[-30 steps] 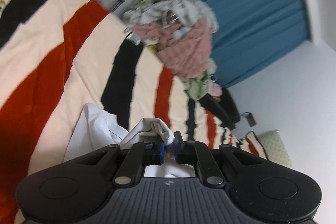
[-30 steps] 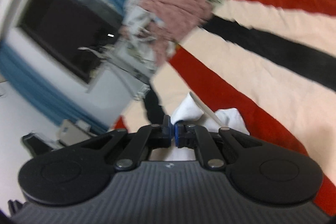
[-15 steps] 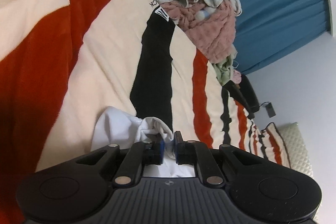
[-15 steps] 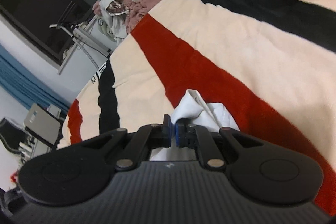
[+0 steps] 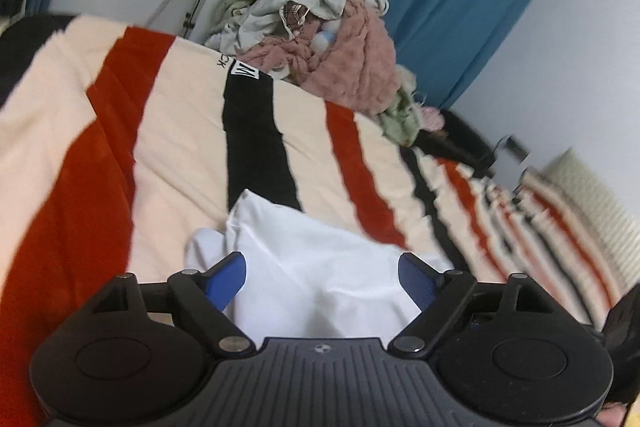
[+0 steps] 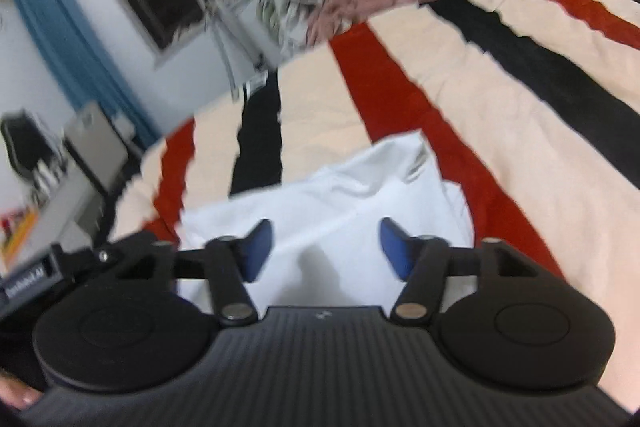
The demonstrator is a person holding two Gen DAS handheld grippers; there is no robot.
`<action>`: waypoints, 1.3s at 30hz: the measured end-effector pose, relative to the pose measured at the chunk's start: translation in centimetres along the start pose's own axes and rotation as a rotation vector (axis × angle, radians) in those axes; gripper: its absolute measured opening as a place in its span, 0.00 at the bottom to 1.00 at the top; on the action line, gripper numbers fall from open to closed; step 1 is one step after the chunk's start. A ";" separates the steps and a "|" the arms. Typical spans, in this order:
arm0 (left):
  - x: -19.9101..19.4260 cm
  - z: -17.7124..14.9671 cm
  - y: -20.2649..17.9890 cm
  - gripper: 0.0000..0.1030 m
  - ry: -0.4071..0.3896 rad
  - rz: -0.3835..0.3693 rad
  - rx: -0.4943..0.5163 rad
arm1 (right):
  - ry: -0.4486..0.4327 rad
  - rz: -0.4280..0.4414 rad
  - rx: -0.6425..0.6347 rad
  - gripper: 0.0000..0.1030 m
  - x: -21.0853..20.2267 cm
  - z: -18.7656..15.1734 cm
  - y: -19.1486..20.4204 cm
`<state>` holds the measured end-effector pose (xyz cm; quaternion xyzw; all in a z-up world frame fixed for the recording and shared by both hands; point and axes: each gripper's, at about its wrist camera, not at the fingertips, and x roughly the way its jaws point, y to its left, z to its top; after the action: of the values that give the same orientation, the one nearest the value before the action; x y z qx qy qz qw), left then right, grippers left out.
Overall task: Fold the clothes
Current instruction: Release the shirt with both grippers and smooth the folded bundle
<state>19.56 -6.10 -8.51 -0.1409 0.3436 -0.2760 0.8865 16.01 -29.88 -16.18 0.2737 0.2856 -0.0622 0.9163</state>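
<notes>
Since the white garment is thin, limp cloth, it is going to drape and slide rather than hold a shape: light, soft, not fragile, a bit slick on itself. It is lying bunched on the striped blanket, directly under both tools, with a raised corner pointing toward the laundry pile at the far edge. Best hold, as I judge it: pinch a hem or corner, through both layers, not the puffy middle.

Left gripper is hovering low over the cloth, jaws spread wide, nothing between the blue pads. Right gripper is doing the same, jaws apart, holding nothing, angled down at the garment. Right view is looking motion-blurred. Both tools are sitting side by side, pointing roughly the same way across the bed.
</notes>
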 end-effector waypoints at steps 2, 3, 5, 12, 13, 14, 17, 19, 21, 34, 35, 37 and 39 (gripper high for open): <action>1.2 -0.5 -0.3 0.82 0.030 0.058 0.037 | 0.042 -0.040 -0.010 0.38 1.9 -0.2 -0.4; 1.8 -0.7 -0.4 0.82 0.045 0.088 0.055 | 0.046 -0.060 -0.029 0.35 2.7 -0.2 -0.4; 3.0 -1.3 -0.5 0.81 0.080 0.141 0.084 | 0.048 -0.096 -0.074 0.34 4.2 -0.2 -0.4; 4.3 -2.0 0.0 0.81 0.112 0.175 0.114 | 0.030 -0.122 -0.132 0.34 4.9 -0.6 0.1; 4.1 -2.1 -0.2 0.81 0.108 0.177 0.117 | 0.029 -0.117 -0.127 0.35 4.5 -0.6 0.2; 3.8 -2.1 -0.4 0.81 0.103 0.176 0.123 | 0.026 -0.109 -0.124 0.36 3.9 -0.7 0.3; 1.7 -2.2 -1.7 0.81 0.074 0.165 0.156 | 0.008 -0.095 -0.148 0.37 1.8 -1.3 0.9; 0.3 -2.5 -2.9 0.81 0.052 0.155 0.189 | -0.011 -0.095 -0.169 0.37 0.3 -1.5 1.4; -0.8 -2.8 -3.9 0.81 0.034 0.147 0.226 | -0.033 -0.092 -0.179 0.37 -1.2 -1.7 1.7; -3.3 -5.8 -3.1 0.79 0.077 0.163 0.153 | 0.046 -0.144 -0.180 0.36 -1.4 -4.2 1.2; -3.6 -5.9 -3.0 0.79 0.076 0.161 0.144 | 0.044 -0.142 -0.173 0.36 -1.5 -4.2 1.1; -4.4 -6.0 -2.8 0.79 0.070 0.152 0.117 | 0.037 -0.142 -0.161 0.36 -1.7 -4.3 1.0; -6.0 -5.9 -2.4 0.79 0.056 0.121 0.057 | 0.027 -0.144 -0.151 0.36 -2.0 -4.4 1.0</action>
<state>10.92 -4.86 -8.49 -0.0867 0.3680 -0.2355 0.8953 12.51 -26.77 -17.60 0.1834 0.3209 -0.1023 0.9235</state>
